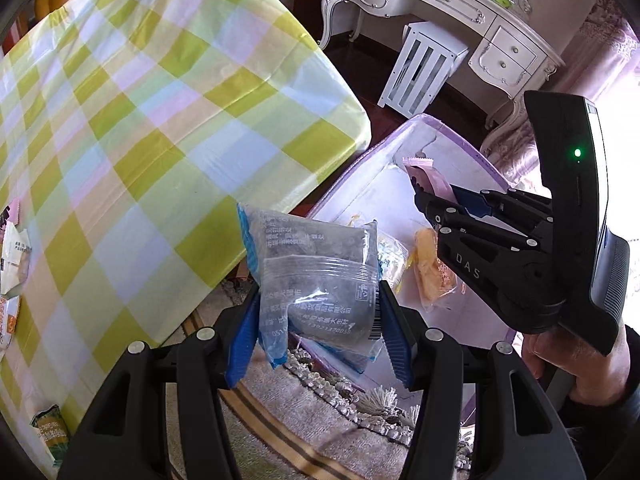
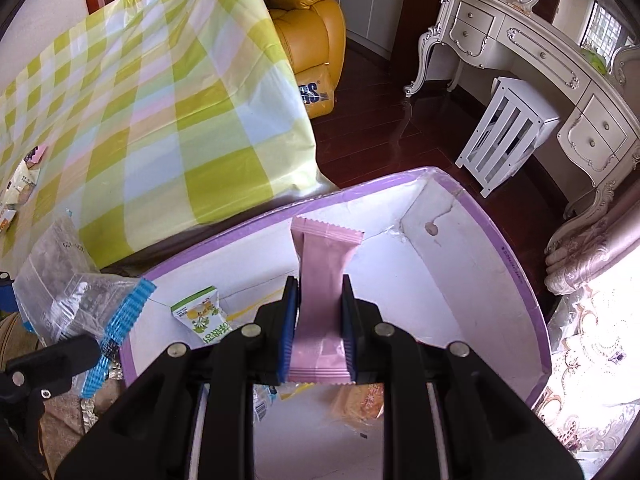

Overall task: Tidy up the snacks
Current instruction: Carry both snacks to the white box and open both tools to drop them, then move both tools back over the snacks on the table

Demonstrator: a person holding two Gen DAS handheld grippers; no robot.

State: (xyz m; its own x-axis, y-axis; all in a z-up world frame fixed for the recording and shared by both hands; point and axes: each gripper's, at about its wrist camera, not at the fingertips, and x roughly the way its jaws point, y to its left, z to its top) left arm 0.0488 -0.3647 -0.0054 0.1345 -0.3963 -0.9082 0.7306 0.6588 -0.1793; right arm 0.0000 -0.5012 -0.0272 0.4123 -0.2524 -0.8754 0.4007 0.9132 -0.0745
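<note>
Pink wrapper, no print we can read, is pinched tight in our right gripper over the purple-rimmed box. Our left gripper clamps a clear blue-edged pack covered in Chinese text beside the checked tablecloth. "DAS" shows on the right gripper's arm.

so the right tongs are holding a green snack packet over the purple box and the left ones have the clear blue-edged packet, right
Not quite: the packet in the right tongs is pink, not green, as the right wrist view shows. The green packet lies inside the purple box. The left tongs do hold the clear blue-edged packet.
</note>
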